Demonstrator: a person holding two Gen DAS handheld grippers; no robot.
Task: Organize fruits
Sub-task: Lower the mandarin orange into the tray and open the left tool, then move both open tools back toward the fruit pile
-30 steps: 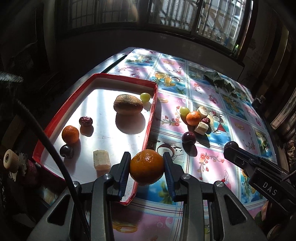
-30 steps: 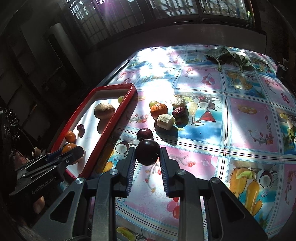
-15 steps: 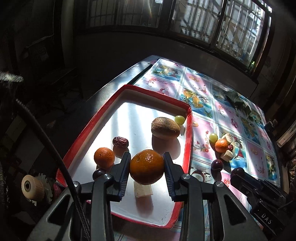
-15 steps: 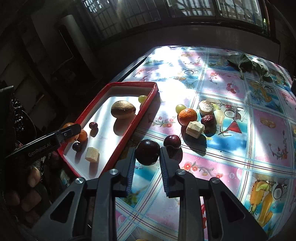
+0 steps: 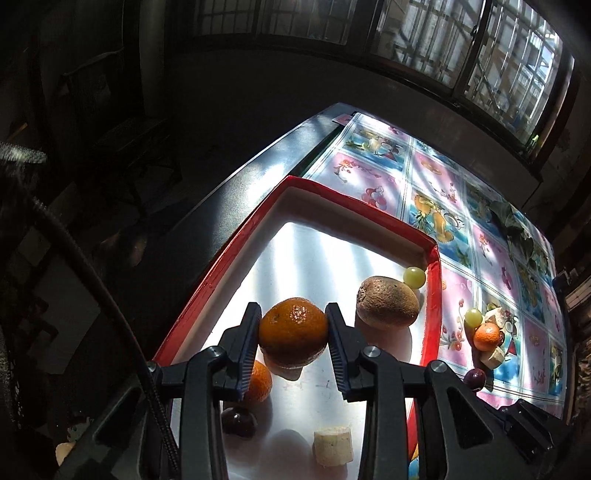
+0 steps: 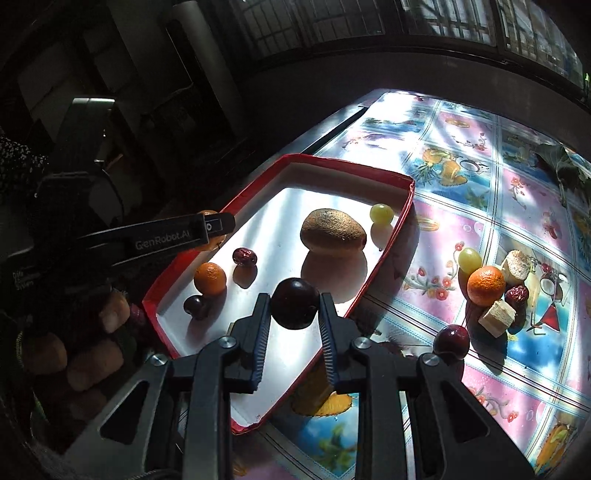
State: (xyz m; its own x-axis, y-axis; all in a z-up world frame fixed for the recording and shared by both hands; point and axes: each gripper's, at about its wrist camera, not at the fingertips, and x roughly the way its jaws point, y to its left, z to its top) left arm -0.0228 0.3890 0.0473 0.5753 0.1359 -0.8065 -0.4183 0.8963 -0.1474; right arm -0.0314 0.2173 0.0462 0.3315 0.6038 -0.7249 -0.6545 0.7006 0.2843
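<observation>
Both tools have moved over the red tray (image 5: 433, 295) since a second ago. Left tool (image 5: 293, 334) — clamped on a tangerine (image 5: 293, 330), above the tray floor. Right tool (image 6: 294, 314) — clamped on a dark plum (image 6: 294, 302), over the tray's near edge. Farther in the tray: kiwi (image 6: 332, 232), green grape (image 6: 381, 213). On the bench (image 6: 517, 369) beyond — loose fruit.

tablecloth (image 6: 436, 229): fruit-print | leafy greens (image 5: 511, 227), possibly: far corner | barred windows (image 5: 436, 33)

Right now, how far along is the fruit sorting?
Done: a kiwi, grape, date, orange and cherry lie in the red tray. In hand: left tool holds an orange, right tool a plum. Left: the pile on the tablecloth.
</observation>
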